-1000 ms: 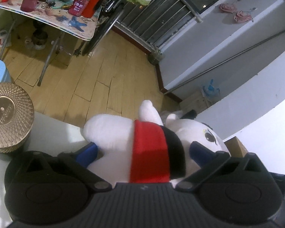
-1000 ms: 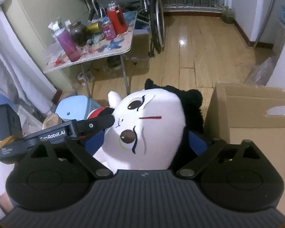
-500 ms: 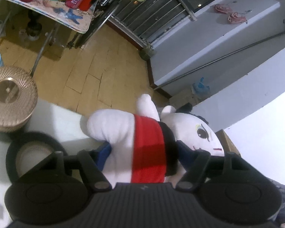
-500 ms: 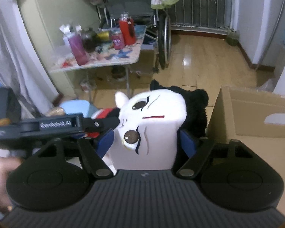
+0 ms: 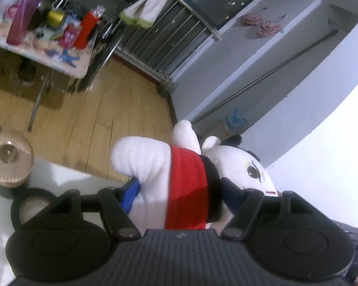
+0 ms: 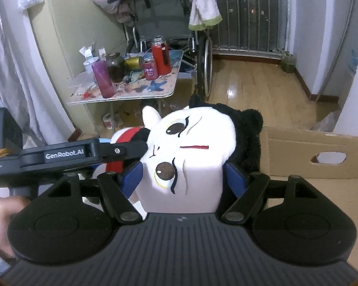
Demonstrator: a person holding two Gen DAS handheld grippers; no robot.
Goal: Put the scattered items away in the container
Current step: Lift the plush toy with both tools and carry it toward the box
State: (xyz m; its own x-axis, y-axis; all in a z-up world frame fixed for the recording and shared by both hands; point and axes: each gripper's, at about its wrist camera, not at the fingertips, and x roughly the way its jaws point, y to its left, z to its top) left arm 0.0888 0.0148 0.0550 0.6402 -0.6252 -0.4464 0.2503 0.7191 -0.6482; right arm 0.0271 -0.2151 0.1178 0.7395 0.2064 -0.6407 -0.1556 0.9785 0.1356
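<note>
Both grippers hold one plush doll in the air. My left gripper (image 5: 179, 190) is shut on the doll's body (image 5: 155, 166), white with a red and black scarf. My right gripper (image 6: 182, 178) is shut on the doll's white head (image 6: 191, 147), which has black hair and a drawn face. The left gripper also shows in the right wrist view (image 6: 83, 153), clamped beside the head. An open cardboard box (image 6: 310, 152) stands just right of the doll, its inside partly hidden by my right gripper.
A gold ribbed tin (image 5: 8, 159) and a roll of black tape (image 5: 33, 207) sit on the white table (image 5: 59, 174) at the left. A cluttered folding table (image 6: 131, 88) and a wheelchair (image 6: 164, 23) stand beyond on the wooden floor (image 6: 255, 85).
Both grippers have lifted the doll higher and tilted it. The tin and tape have dropped lower and farther left in the left wrist view; more of the room shows.
</note>
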